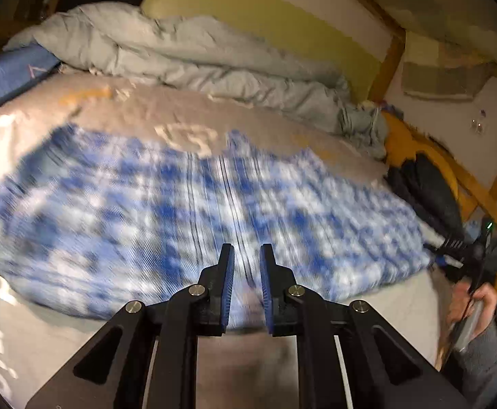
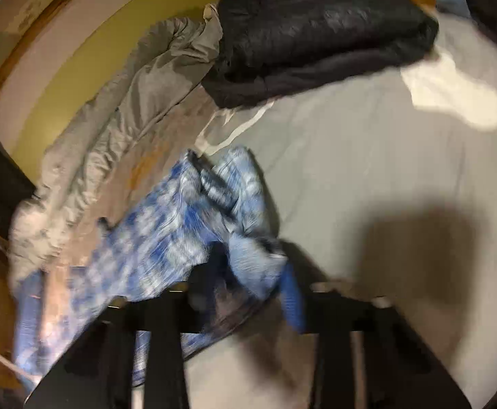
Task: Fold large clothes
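Note:
A blue-and-white checked garment (image 1: 180, 211) lies spread on the bed, blurred by motion. My left gripper (image 1: 247, 250) hovers just above its near edge, jaws a little apart and empty. In the right wrist view my right gripper (image 2: 251, 262) is shut on a bunched edge of the checked garment (image 2: 166, 238), which trails away to the left. The right gripper also shows at the far right of the left wrist view (image 1: 453, 248), at the garment's right end.
A rumpled grey duvet (image 1: 187, 58) lies along the far side against a yellow wall. A dark folded garment (image 2: 316, 34) and a white cloth (image 2: 459, 99) lie on the grey sheet (image 2: 367, 170). A wooden frame (image 1: 388, 61) runs behind.

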